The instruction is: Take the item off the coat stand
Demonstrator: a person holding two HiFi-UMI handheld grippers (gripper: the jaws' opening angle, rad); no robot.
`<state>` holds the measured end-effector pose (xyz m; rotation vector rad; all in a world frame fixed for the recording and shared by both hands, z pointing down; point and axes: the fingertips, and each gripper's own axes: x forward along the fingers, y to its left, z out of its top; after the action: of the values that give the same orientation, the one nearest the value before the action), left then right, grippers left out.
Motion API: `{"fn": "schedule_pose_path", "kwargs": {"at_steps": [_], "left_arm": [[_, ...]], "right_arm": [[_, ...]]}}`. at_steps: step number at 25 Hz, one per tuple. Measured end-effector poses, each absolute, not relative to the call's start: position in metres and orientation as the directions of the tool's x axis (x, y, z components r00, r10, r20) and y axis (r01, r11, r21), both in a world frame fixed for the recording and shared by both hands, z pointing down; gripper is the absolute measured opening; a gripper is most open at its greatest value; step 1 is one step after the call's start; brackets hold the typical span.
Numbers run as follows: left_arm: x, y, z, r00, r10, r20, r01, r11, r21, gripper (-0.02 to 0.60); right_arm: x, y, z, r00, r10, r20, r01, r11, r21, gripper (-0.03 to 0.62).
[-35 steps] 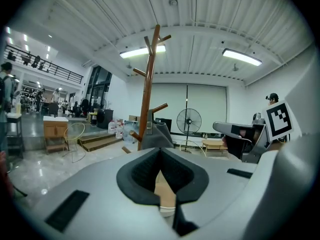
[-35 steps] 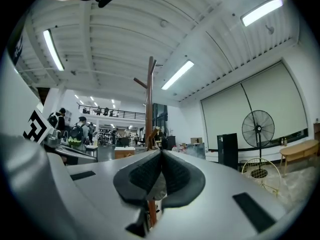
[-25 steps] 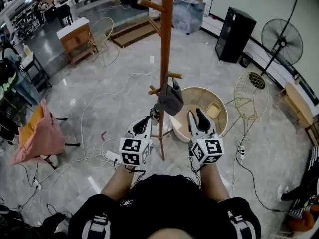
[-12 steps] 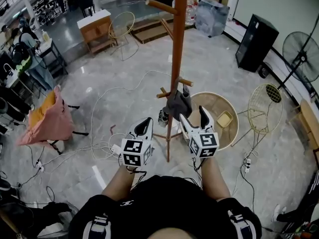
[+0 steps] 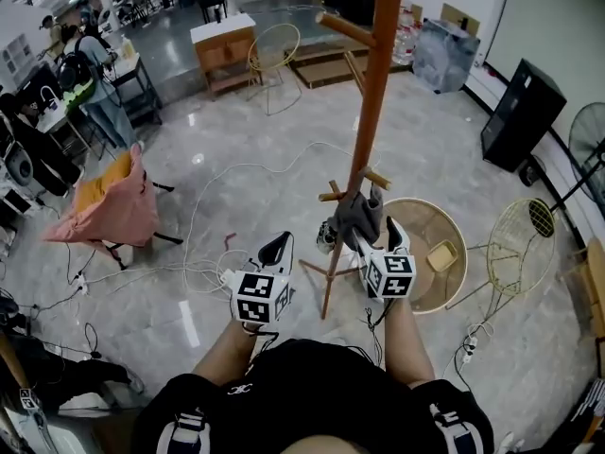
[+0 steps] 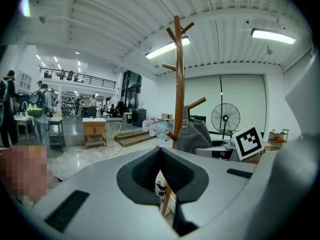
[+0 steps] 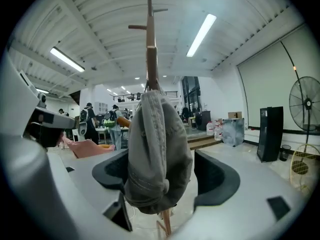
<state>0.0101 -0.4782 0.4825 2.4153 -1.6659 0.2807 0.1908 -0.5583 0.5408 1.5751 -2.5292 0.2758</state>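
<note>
Newly agape — right claw (image 7: pixel 162 160) round cap (image 7: pixel 156 134)

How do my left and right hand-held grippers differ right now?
The left hand-held gripper has its jaws shut; the right hand-held gripper has them wide apart, having just been opening. The left one is empty; the right one has the grey cap between its jaws, not pinched. The left hangs back; the right is at the coat stand. Both face it.
</note>
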Motion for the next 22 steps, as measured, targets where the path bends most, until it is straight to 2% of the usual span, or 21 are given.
{"fn": "schedule_pose_path", "kwargs": {"at_steps": [5,6,9,12,22], "left_arm": [[-0.002,-0.472,0.485,0.302,-0.912,0.278,-0.953,-0.3,0.054,0.012],[-0.003,-0.471,0.485,0.297,-0.913,0.28,-0.954,-0.294,0.054,0.012],[-0.004,-0.467,0.484,0.29,-0.915,0.281,-0.957,-0.287,0.053,0.012],[-0.003,-0.465,0.487,0.293,-0.913,0.283,-0.955,-0.291,0.052,0.012],[0.01,-0.463,0.483,0.339,-0.902,0.268,-0.94,-0.338,0.051,0.012]], "right_arm": [[0.187,-0.569,0.566,-0.475,-0.832,0.286,-0.88,0.454,-0.14,0.388],[0.186,-0.569,0.567,-0.482,-0.826,0.293,-0.876,0.457,-0.154,0.362],[0.181,-0.567,0.568,-0.504,-0.806,0.31,-0.864,0.476,-0.167,0.183],[0.175,-0.56,0.567,-0.503,-0.805,0.314,-0.861,0.497,-0.105,0.077],[0.186,-0.544,0.516,-0.455,-0.873,0.174,-0.89,0.453,-0.052,0.054]]}}
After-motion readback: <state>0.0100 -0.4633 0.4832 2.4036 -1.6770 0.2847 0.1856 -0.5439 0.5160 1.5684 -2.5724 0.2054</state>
